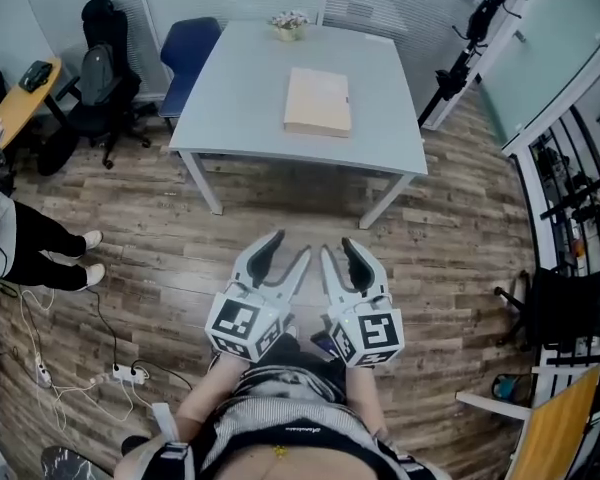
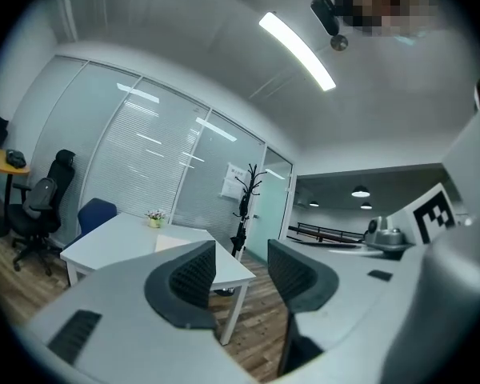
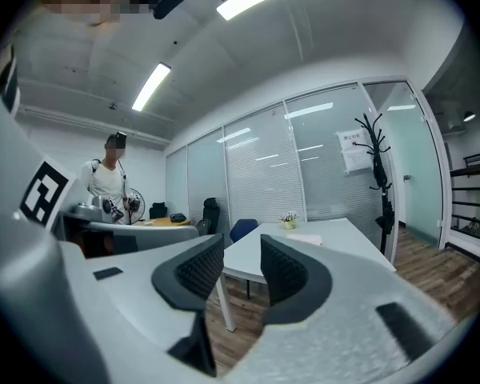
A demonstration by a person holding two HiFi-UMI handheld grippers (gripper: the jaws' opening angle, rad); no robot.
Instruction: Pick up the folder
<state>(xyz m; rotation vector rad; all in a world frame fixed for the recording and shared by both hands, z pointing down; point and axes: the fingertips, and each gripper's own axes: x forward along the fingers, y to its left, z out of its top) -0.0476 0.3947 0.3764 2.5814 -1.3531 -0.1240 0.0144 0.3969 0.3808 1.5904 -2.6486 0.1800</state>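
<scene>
A beige folder (image 1: pixel 318 101) lies flat near the middle of a white table (image 1: pixel 240 108) across the room; it also shows small in the left gripper view (image 2: pixel 173 242) and the right gripper view (image 3: pixel 306 238). Both grippers are held close to my body over the wooden floor, well short of the table and pointing toward it. My left gripper (image 1: pixel 288 246) (image 2: pixel 242 256) is open with only air between its pads. The right gripper (image 1: pixel 337 247) (image 3: pixel 242 252) stands beside it, its jaws a narrow gap apart and holding nothing.
A small flower pot (image 1: pixel 289 25) sits at the table's far edge. A blue chair (image 1: pixel 190 48) and a black office chair (image 1: pixel 100 88) stand to the left, a coat rack (image 1: pixel 480 28) to the right. A person's legs (image 1: pixel 50 248) and a floor power strip (image 1: pixel 130 373) are at left.
</scene>
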